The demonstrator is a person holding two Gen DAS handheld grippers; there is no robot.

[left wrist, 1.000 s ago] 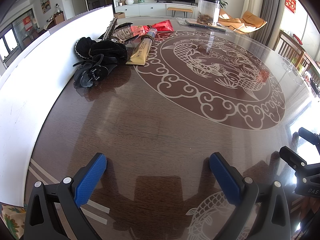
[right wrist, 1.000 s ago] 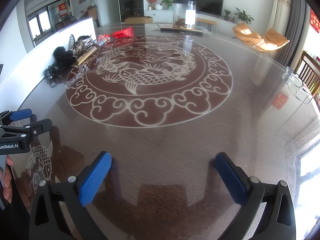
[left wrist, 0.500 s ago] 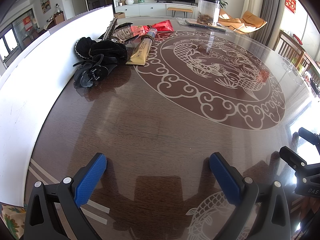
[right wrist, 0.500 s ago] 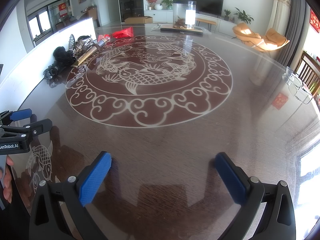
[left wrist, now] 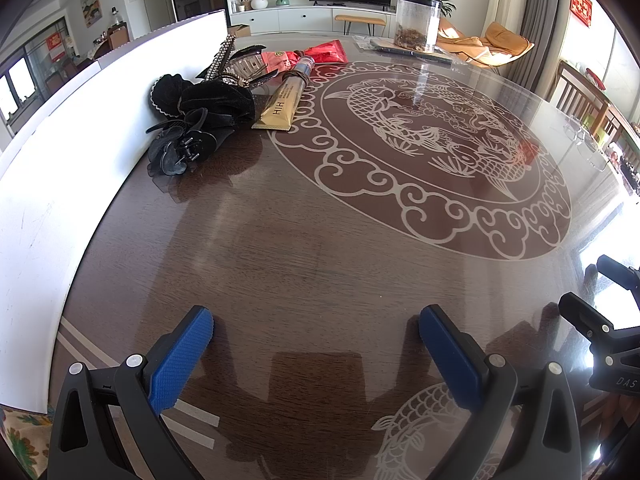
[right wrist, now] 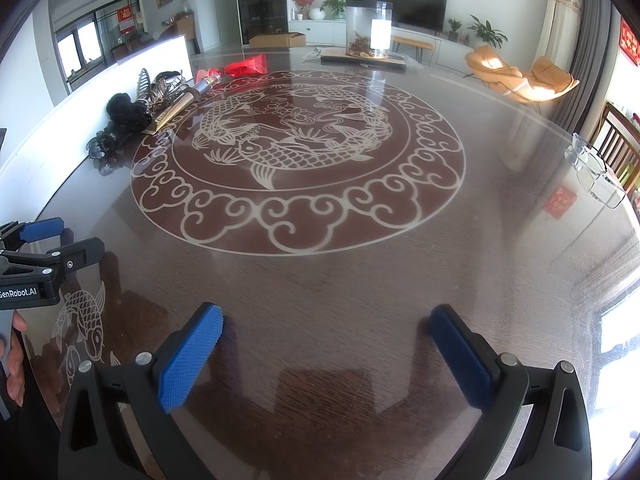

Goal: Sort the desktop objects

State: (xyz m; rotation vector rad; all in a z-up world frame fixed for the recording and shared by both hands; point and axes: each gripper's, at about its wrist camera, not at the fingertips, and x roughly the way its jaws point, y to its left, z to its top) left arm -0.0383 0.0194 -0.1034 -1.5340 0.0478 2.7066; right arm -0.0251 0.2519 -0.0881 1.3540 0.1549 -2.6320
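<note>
Both units idle: left hand-held gripper [left wrist: 316, 332] and right hand-held gripper [right wrist: 326, 330] sit wide apart, nothing between the pads, low over the bare near part of the surface [left wrist: 320, 248]. Nothing has changed over the last second, same pose in both views, so sorting hasn't started, I'd say. Targets are well away, clustered at the far left edge by the white board [left wrist: 60, 152]: black hair clip [left wrist: 180, 152], black scrunchie [left wrist: 208, 96], gold tube [left wrist: 286, 100], red packet [left wrist: 320, 53], plus a metallic clip pile behind. Left unit is nearer; likely first reach is the hair clip.
</note>
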